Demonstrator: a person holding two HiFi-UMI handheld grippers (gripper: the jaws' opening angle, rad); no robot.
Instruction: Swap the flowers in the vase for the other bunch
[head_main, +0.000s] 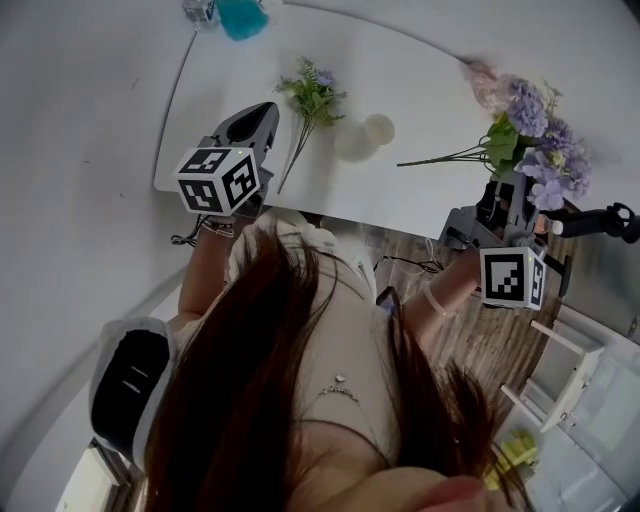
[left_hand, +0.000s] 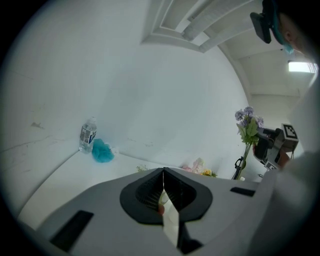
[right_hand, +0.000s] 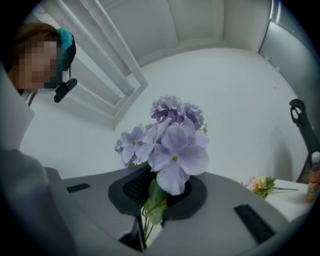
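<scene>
Purple bunch (head_main: 535, 150) clamped in my right gripper (head_main: 510, 195) points stems toward 9 o'clock, vase (head_main: 365, 135) at 10 o'clock; left gripper (head_main: 262, 112) closed, empty.

A white counter (head_main: 250, 90) curves along a pale wall; at its far corner a clear water bottle (left_hand: 88, 133) with a blue-and-white label stands upright, and a teal bath puff (left_hand: 102, 150) lies just beside it, apart from the wall; off the counter's right end a black stand (head_main: 608, 222) reaches out over a wood-grain floor (head_main: 490, 335); a white slatted rack (head_main: 580, 385) sits on that floor; overhead, stepped white ceiling moulding (left_hand: 200, 25) and a lit ceiling lamp (left_hand: 302, 66).
</scene>
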